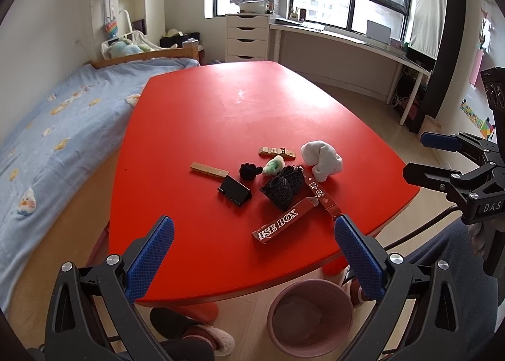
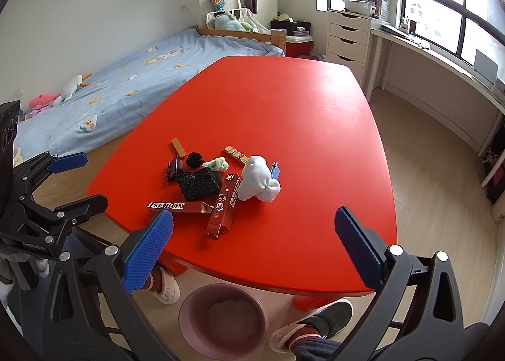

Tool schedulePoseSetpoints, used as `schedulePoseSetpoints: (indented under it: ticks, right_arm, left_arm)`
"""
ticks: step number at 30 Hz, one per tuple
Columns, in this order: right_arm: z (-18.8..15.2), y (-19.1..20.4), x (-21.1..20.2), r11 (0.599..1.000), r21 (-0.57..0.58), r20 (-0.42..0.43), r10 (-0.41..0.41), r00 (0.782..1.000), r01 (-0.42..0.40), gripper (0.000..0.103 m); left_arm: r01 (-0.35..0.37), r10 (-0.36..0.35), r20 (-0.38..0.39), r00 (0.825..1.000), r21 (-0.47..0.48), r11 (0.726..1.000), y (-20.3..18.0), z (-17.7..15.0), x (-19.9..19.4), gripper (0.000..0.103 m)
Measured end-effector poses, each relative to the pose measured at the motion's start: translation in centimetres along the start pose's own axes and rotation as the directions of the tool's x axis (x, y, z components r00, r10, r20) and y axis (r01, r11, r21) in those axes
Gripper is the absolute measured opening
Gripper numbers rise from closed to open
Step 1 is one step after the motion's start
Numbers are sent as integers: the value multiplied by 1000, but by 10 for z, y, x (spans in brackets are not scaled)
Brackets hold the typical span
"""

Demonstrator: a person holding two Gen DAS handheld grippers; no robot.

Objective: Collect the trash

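Note:
A heap of trash lies on the red table (image 1: 221,102) (image 2: 284,102): two red cartons (image 1: 279,225) (image 2: 224,206), a white crumpled wad (image 1: 322,159) (image 2: 257,179), a black mesh piece (image 1: 282,187) (image 2: 199,184), a black clip (image 1: 234,192), a green-white scrap (image 1: 274,165) and two tan strips (image 1: 208,169). A pink bin (image 1: 311,316) (image 2: 224,320) stands on the floor under the near table edge. My left gripper (image 1: 252,260) is open and empty, short of the heap. My right gripper (image 2: 252,250) is open and empty above the near edge; it also shows in the left wrist view (image 1: 419,155).
A bed with a blue cover (image 1: 47,127) runs along the table's left side. A white drawer unit (image 1: 247,37) and a long desk (image 1: 347,42) stand under the window. The person's slippered feet (image 2: 312,323) are beside the bin.

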State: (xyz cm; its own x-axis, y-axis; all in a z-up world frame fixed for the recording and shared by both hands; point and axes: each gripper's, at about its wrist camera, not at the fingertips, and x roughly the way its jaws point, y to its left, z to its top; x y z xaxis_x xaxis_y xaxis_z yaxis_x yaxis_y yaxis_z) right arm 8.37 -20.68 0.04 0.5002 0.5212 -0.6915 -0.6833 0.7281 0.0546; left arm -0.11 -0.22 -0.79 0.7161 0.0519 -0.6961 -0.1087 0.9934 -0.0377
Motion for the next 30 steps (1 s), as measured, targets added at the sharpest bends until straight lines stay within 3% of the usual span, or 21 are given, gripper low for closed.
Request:
schedulePoseSetpoints:
  ticks: [30]
  right_arm:
    - [-3, 6, -2, 1000, -28, 1, -10, 1000, 10, 100]
  left_arm:
    - [-7, 7, 16, 1000, 3, 1000, 1, 2, -6, 97]
